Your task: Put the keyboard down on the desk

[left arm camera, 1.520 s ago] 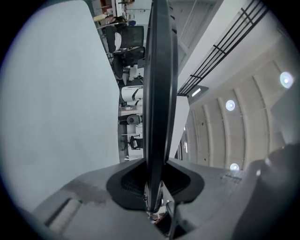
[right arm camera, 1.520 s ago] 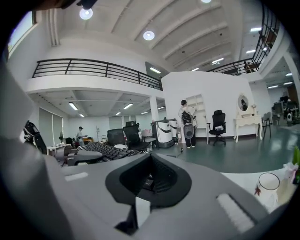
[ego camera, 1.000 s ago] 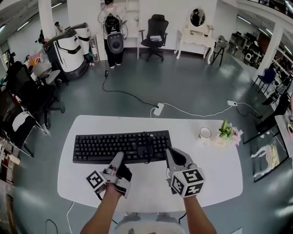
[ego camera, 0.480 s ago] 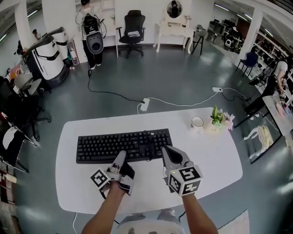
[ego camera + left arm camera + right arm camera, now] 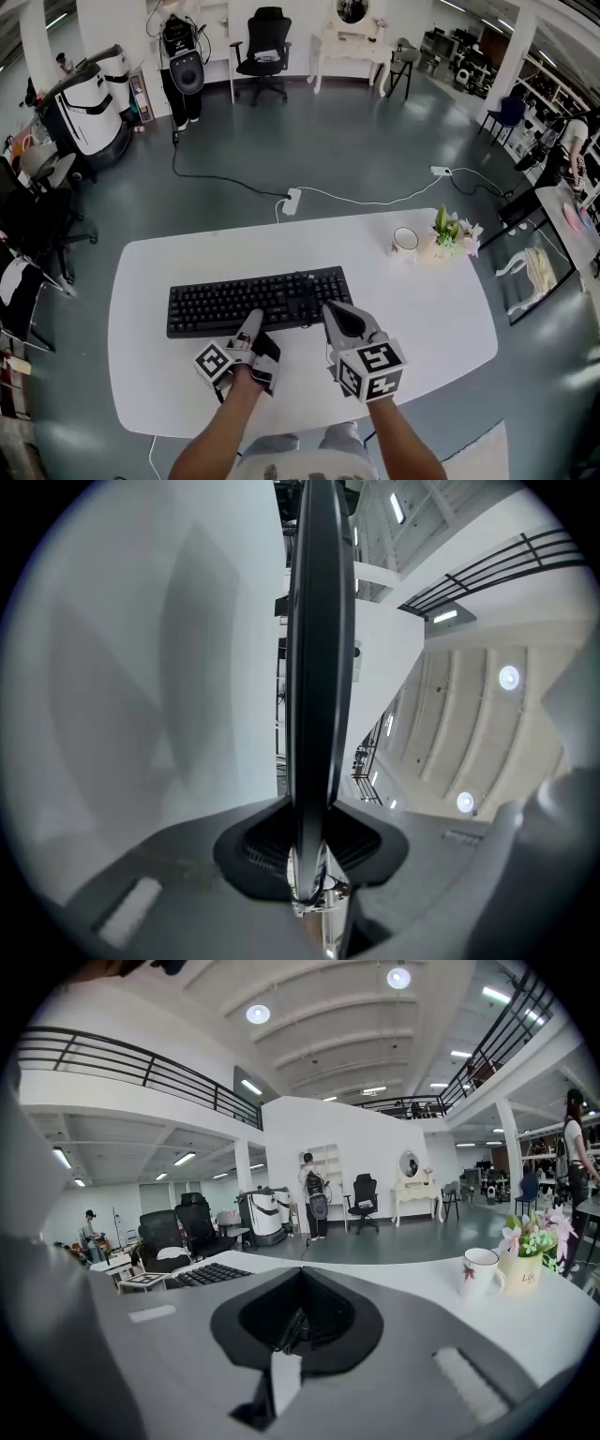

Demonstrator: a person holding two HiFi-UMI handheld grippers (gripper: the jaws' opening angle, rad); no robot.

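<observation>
A black keyboard (image 5: 253, 300) lies lengthwise across the middle of the white desk (image 5: 422, 319). My left gripper (image 5: 251, 325) is at its near edge, left of centre, turned on its side. In the left gripper view the keyboard (image 5: 319, 667) runs edge-on as a thin dark slab out of the left gripper (image 5: 314, 855), whose jaws are shut on it. My right gripper (image 5: 330, 311) points at the keyboard's near right corner. In the right gripper view the right gripper (image 5: 298, 1321) looks shut with nothing between the jaws, and the keyboard (image 5: 206, 1274) lies off to its left.
A white mug (image 5: 405, 240) and a small pot of flowers (image 5: 450, 234) stand at the desk's far right. A power strip (image 5: 291, 200) with cables lies on the floor beyond the desk. Office chairs stand to the left.
The head view has shifted and the desk sits a little higher in the picture. Both grippers stay at the keyboard's near edge as before.
</observation>
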